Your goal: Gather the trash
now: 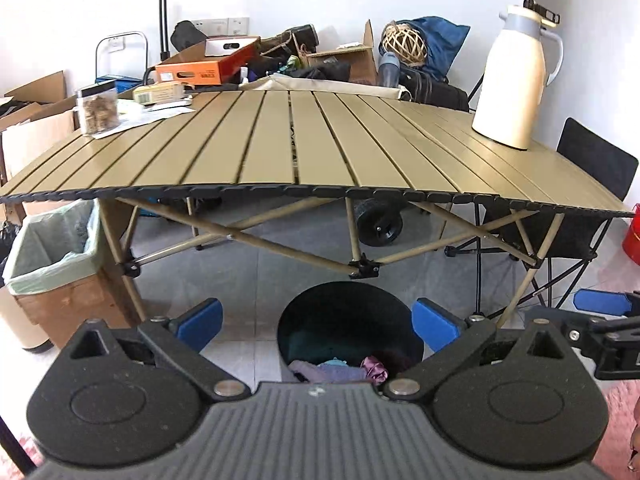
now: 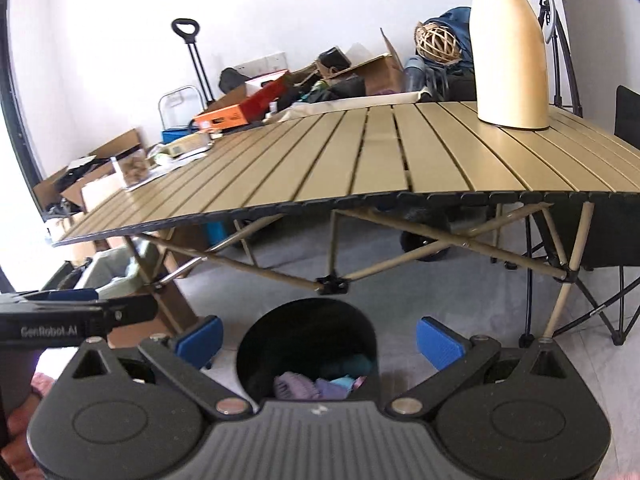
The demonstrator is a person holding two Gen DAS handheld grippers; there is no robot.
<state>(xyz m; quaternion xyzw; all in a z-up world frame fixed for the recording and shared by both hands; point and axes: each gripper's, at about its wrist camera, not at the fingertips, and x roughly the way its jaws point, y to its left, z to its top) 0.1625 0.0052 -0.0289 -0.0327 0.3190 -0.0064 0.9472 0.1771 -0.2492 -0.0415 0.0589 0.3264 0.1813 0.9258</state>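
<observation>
A round black bin (image 1: 348,320) stands on the grey tiled floor (image 1: 256,276) in front of the folding table, holding crumpled purple, blue and pink scraps (image 1: 336,370). It sits directly ahead of both grippers, between their blue pads. The left gripper (image 1: 318,326) hangs above it with fingers spread wide, holding nothing; the right gripper (image 2: 319,339) does likewise. Beyond, the olive slatted worktop (image 1: 280,140) carries a cream thermos jug (image 1: 516,80) at its right and a clear jar of brown pieces (image 1: 98,110) at its far left. A wooden box lined with a pale green bag (image 1: 52,248) stands beside the left table leg.
</observation>
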